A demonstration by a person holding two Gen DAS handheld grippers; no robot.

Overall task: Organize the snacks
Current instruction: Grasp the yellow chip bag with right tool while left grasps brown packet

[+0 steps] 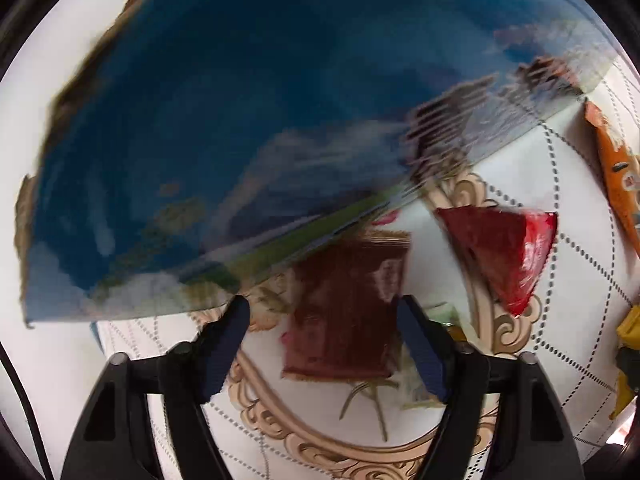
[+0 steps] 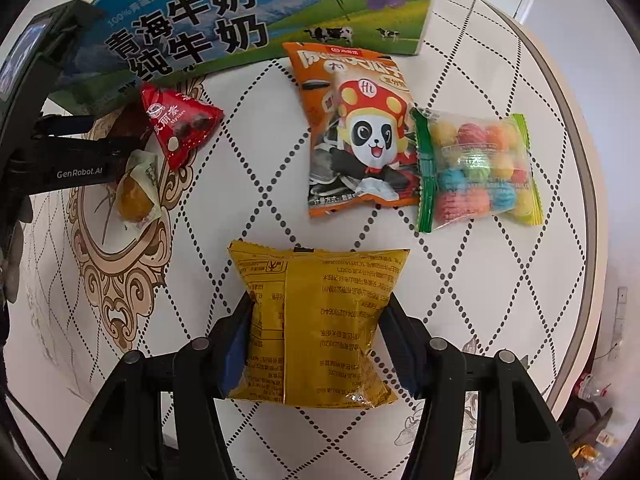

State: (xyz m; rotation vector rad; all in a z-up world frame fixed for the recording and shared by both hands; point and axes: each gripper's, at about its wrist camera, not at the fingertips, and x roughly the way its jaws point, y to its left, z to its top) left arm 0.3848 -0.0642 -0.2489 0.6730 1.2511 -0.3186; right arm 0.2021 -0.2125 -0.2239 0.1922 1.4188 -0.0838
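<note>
Clamped on the crinkly yellow foil snack packet (image 2: 320,328) lying on the white quilted-pattern tabletop (image 2: 248,208), the right claw (image 2: 316,344) seems mid-pickup, needing a clean lift toward the blue milk carton box (image 2: 256,16), while the left claw (image 1: 324,344) straddles a dark red wrapper (image 1: 344,312), grip unclear.

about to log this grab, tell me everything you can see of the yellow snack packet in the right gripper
The yellow snack packet is a glossy foil-like pillow pouch, back side up, with a centre seam running along its length and small dark print that reads upside down in the right wrist view. It lies flat on the white quilted-pattern table, apart from the other snacks. The right gripper straddles it, both pads pressing its sides so the pouch pinches in at the waist. Its crimped far edge stays free.
</note>
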